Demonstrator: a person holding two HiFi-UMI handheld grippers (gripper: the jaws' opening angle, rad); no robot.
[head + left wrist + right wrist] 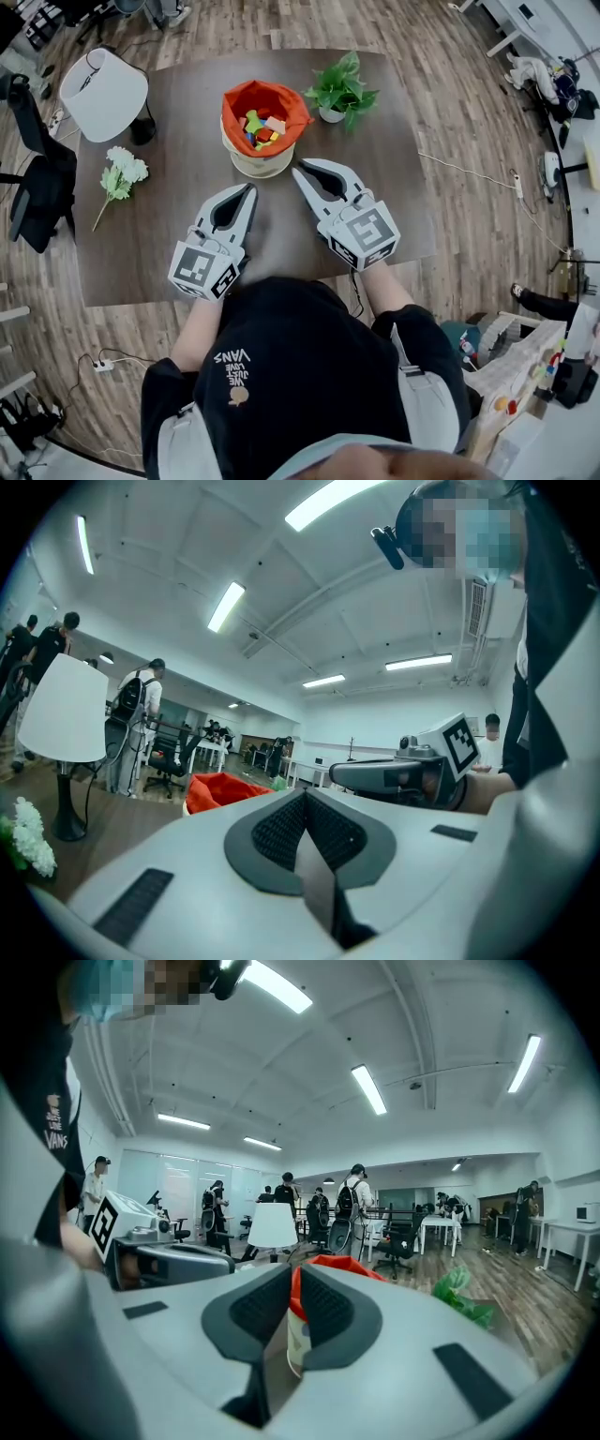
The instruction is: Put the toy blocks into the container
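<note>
The container (261,131) is a cream tub with an orange liner at the table's far middle, and several coloured toy blocks (262,128) lie inside it. My left gripper (249,187) rests low over the table just in front of the tub, its jaws shut and empty (302,797). To its right, my right gripper (299,169) points at the tub's right side. Its jaws stand a narrow gap apart with nothing between them (292,1274). The orange liner (333,1265) shows through and above that gap, and in the left gripper view the container (220,789) appears ahead on the left.
On the dark table (169,253) stand a white lamp (103,92) at the far left and a potted plant (342,91) right of the tub. A white flower (120,173) lies at the left. A black chair (37,187) stands beside the table's left edge.
</note>
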